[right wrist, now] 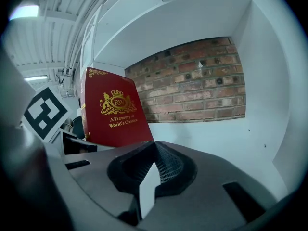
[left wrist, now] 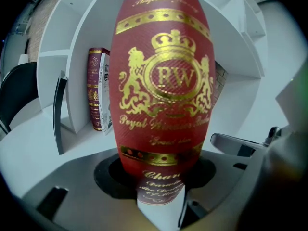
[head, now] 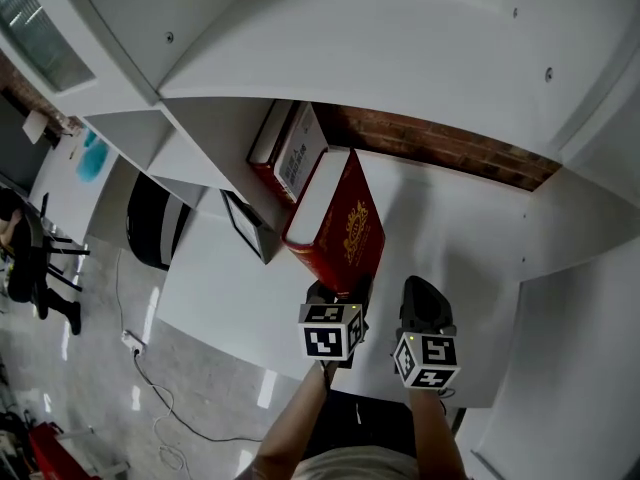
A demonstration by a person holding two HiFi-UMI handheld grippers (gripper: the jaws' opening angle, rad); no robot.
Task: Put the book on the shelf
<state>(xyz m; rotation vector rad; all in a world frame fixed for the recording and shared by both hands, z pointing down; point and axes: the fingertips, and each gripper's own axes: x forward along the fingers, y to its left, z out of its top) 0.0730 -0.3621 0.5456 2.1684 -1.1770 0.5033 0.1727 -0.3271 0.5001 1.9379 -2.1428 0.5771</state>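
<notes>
A thick red book (head: 345,230) with a gold crest stands tilted on the white shelf board (head: 460,233). My left gripper (head: 338,290) is shut on its lower spine end. In the left gripper view the spine of the red book (left wrist: 163,81) fills the middle, pinched between the jaws of the left gripper (left wrist: 161,179). A second red book (head: 290,153) leans in the shelf bay just left of it, and this second book (left wrist: 98,88) stands upright in the left gripper view. My right gripper (head: 425,303) hovers to the right, shut and holding nothing; from the right gripper (right wrist: 154,170) the red book's cover (right wrist: 115,112) shows to the left.
A brick wall (head: 440,143) backs the bay. A thin black bookend (head: 245,226) stands at the shelf's left edge. White uprights and an upper shelf (head: 350,48) close in the bay. Below are a black chair (head: 150,223), a floor cable and a person (head: 20,258) at far left.
</notes>
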